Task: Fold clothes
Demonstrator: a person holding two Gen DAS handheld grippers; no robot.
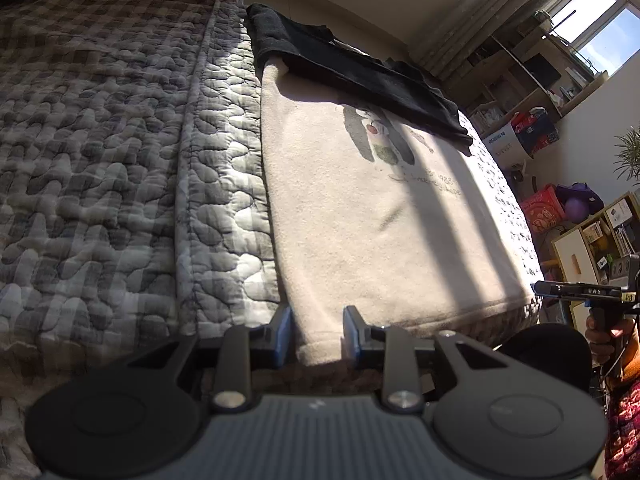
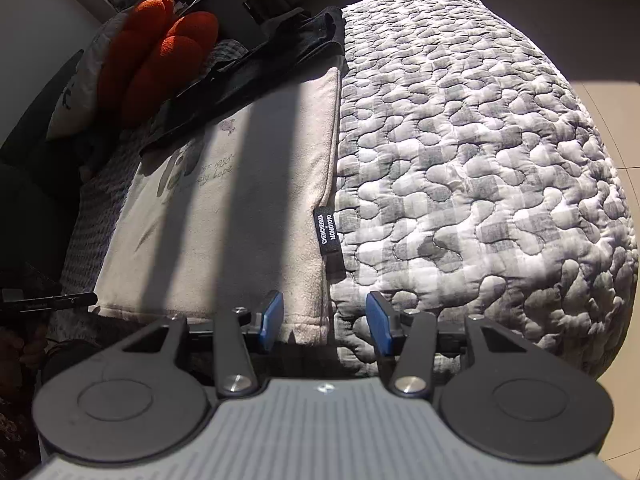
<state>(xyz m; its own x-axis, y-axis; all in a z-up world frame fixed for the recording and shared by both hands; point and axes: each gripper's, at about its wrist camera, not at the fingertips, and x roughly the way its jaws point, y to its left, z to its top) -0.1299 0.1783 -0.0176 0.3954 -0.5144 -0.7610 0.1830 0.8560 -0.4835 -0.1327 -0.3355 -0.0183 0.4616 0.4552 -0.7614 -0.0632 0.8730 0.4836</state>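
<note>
A cream sweatshirt point(image 1: 376, 216) lies flat on a bed covered with a grey-and-white checked quilt point(image 1: 100, 152), with its hem toward the near edge of the bed. A small printed figure and a line of script sit on its front, and bars of shadow cross it. A black garment point(image 1: 360, 76) lies across its far end, toward the head of the bed, where an orange plush cushion point(image 2: 160, 56) rests. A black woven label point(image 2: 329, 230) sticks out of the sweatshirt's side seam onto the quilt.

The left gripper point(image 1: 318, 338) is at the near hem, at the corner beside the bare quilt. Its blue-padded fingers point(image 1: 285, 334) stand apart on either side of a rolled bit of hem, and I cannot tell whether the pads touch the cloth.

The right gripper point(image 2: 324, 324) is at the hem's other near corner. Its fingers point(image 2: 272, 318) are spread, one over the cream cloth and the other over the quilt, with the sweatshirt's side edge between them, not clamped.

In the left wrist view, a hand point(image 1: 604, 332) grips the right gripper's handle off the bed's near edge. Shelves and boxes stand by a sunlit window beyond.
</note>
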